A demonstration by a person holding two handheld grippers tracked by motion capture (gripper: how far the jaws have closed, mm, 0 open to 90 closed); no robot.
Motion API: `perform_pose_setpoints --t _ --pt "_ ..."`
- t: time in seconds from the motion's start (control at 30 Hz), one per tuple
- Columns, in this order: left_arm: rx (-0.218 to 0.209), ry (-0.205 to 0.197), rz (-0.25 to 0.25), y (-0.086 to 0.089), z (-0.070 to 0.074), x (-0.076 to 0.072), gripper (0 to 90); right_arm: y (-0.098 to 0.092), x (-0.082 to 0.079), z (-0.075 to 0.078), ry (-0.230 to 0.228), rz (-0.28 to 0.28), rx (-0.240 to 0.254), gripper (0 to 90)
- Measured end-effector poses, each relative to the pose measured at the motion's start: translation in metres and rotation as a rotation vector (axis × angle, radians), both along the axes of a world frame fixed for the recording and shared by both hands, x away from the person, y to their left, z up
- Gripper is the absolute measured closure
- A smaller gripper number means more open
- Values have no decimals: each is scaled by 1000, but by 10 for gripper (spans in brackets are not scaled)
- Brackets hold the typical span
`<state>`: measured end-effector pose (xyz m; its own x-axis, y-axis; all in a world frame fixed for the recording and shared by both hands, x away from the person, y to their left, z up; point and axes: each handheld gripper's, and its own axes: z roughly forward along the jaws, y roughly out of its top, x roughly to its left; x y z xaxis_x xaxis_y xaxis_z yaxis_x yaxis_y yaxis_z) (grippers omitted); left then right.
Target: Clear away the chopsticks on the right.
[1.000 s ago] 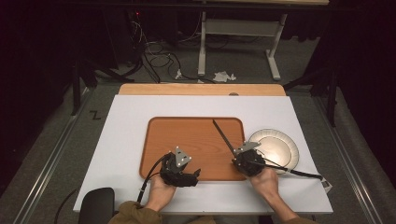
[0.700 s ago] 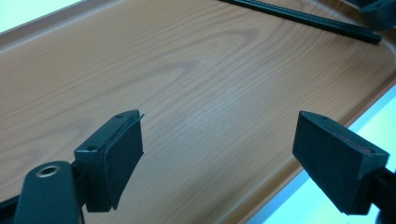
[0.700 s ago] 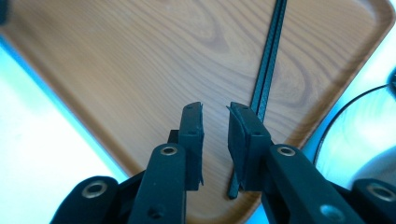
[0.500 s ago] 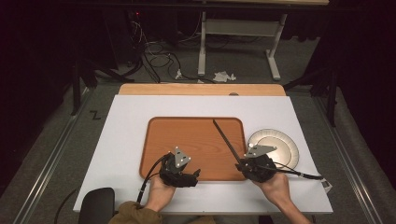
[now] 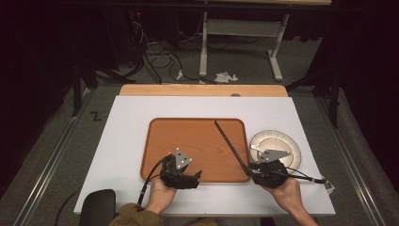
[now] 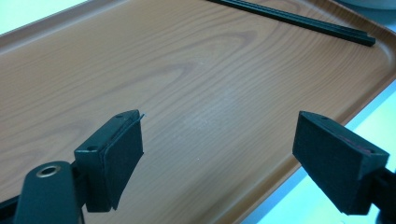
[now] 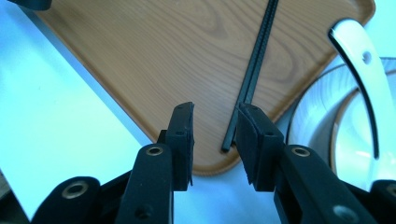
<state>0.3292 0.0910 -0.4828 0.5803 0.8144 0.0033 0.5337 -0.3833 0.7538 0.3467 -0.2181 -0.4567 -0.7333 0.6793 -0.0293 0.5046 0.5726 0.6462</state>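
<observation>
My tray (image 6: 196, 84) looks like wood-grain laminate, smooth with a soft sheen. The chopsticks (image 7: 256, 65), lying toward one o'clock on it, look like matt black plastic. At the tray's three o'clock the plate (image 5: 287, 142) is glossy white, with a wood-look centre. The table cover (image 5: 127, 127) is plain, matt white. My jaw pads (image 6: 122, 154) look like rough black foam

The high view is dim around its edges, with light falling only on the white rectangular table top (image 5: 131, 141). The floor towards twelve o'clock sinks into near-black. Both gripper views are bright, the white surface bleached bluish, and the black foam-padded jaws nearest the lens look soft.
</observation>
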Motion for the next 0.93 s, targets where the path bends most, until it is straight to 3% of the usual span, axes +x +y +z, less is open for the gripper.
perform_pose_setpoints --t 0.37,0.6,0.93 --pt "1 -4 -5 0 1 -2 165 -16 -5 -5 12 -4 6 662" --pt "1 -6 -6 -1 1 -3 165 -18 -8 -13 43 7 -7 657" --pt "14 -8 -1 0 0 -3 165 -16 -8 -16 42 27 -33 640"
